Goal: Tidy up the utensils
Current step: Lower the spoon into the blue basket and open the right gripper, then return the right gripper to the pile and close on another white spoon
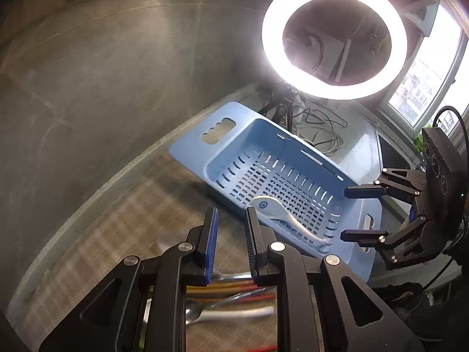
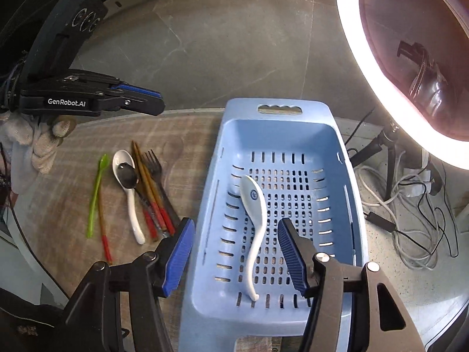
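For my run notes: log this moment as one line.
stage: one white spoon in blue basket | right gripper: open, empty, above it | left gripper: open slightly, empty | pile: on table

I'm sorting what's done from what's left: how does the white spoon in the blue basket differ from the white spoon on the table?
The spoon in the basket lies alone on the slotted floor of the blue basket; the spoon on the table lies among chopsticks and a fork. The basket spoon shows a blue mark on its bowl and carries nothing; the table spoon has a dark metal spoon resting in its bowl. Both are white, curved-handled soup spoons.
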`<state>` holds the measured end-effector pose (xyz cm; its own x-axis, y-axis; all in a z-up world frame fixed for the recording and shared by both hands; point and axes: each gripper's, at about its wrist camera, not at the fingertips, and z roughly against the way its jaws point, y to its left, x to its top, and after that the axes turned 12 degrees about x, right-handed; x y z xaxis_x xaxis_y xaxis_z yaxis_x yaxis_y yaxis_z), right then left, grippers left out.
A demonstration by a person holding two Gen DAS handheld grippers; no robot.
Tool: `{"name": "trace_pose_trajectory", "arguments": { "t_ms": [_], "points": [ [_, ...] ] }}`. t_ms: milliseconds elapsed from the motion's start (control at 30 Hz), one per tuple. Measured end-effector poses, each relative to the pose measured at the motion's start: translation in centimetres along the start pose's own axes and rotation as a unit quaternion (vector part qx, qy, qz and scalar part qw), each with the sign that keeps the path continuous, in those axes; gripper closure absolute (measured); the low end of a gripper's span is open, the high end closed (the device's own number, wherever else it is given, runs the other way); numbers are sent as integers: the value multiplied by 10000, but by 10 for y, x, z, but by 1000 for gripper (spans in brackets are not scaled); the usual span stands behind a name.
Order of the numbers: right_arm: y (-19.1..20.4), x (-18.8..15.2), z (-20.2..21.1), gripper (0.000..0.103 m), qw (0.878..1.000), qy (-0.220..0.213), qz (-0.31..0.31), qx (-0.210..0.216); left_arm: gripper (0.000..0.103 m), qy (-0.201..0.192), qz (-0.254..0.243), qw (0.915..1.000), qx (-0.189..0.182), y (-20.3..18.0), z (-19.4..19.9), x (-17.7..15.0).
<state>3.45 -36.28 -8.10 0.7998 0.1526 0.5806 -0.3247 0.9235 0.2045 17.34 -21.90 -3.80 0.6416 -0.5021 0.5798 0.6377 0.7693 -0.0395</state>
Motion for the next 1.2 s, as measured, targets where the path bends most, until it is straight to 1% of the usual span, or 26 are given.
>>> {"name": "trace_pose_trajectory", "arguments": {
  "t_ms": [100,200,300,433,500,633,733,800,833,900,1067,1167,1200],
  "points": [
    [19,3,-2,48,9999,-12,102,38,86,-23,325,9995,5,29,23,-24],
    [42,3,-16,48,9992,200,175,294,86,42,477,9988,76,47,32,-46],
    [60,3,-35,48,9980,433,224,406,86,220,618,9976,207,62,29,-67],
    [78,3,-64,48,9951,777,239,556,86,410,850,9954,149,78,20,-84],
    [85,3,-78,48,9934,939,293,595,86,496,871,9947,206,82,12,-87],
    [95,4,-101,54,9907,1185,378,550,86,769,937,9926,58,85,-7,-92],
    [96,4,-110,55,9899,1270,395,498,86,919,850,9921,63,84,-17,-94],
    [95,4,-115,60,9895,1292,268,593,86,1042,808,9913,21,82,-25,-96],
    [96,4,-117,60,9892,1311,257,607,86,1077,816,9908,6,82,-28,-96],
    [97,3,-119,60,9897,1308,324,475,86,1165,865,9894,-6,83,-35,-96],
    [90,5,-124,60,9891,1365,288,474,86,1178,747,9902,73,81,-42,-92],
    [88,4,-127,63,9881,1409,260,560,86,1176,692,9906,57,81,-43,-92],
    [88,3,-128,65,9875,1437,250,600,86,1181,680,9907,52,81,-43,-91]
  ]
}}
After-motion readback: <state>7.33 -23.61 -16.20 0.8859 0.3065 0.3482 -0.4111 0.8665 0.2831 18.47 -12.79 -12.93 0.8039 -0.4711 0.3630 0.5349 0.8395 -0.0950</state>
